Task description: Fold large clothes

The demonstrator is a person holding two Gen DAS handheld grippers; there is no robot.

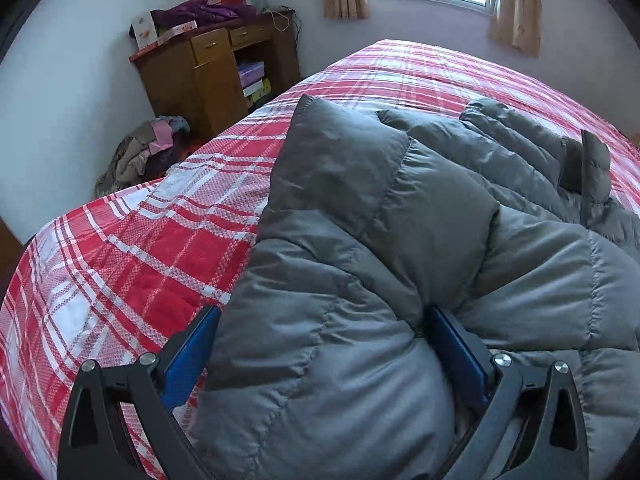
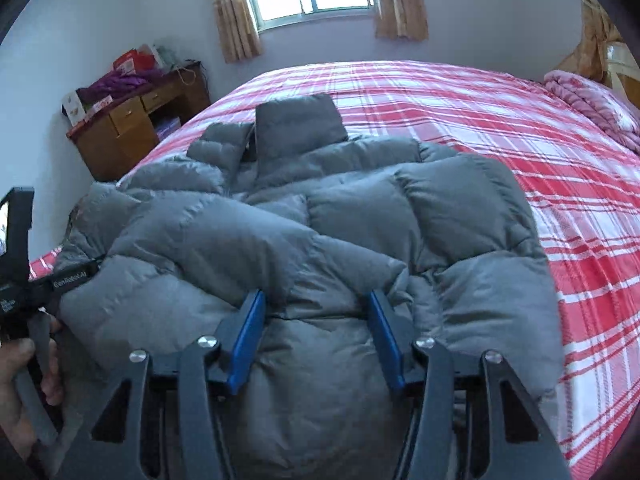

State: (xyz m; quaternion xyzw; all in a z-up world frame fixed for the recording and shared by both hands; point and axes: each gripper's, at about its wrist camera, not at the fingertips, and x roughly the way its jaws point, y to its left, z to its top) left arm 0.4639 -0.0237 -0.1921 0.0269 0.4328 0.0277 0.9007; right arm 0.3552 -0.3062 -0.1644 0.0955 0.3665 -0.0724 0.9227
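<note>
A large grey puffer jacket [image 2: 320, 220] lies on the red plaid bed, sleeves folded across its body, collar at the far end. In the left wrist view the jacket [image 1: 400, 240] fills the right half. My left gripper [image 1: 324, 312] has its blue pads wide apart with a thick fold of the jacket's near edge between them. My right gripper [image 2: 316, 296] also has its blue pads apart around a bulge of the jacket's hem. The left gripper's handle [image 2: 24, 280] shows at the left of the right wrist view.
The bed [image 1: 120, 260] with its red and white plaid cover extends far and right [image 2: 520, 128]. A wooden desk [image 1: 208, 68] with boxes and purple clothes stands in the corner. A clothes pile [image 1: 144, 152] lies on the floor. A pink quilt [image 2: 592, 100] lies at the far right.
</note>
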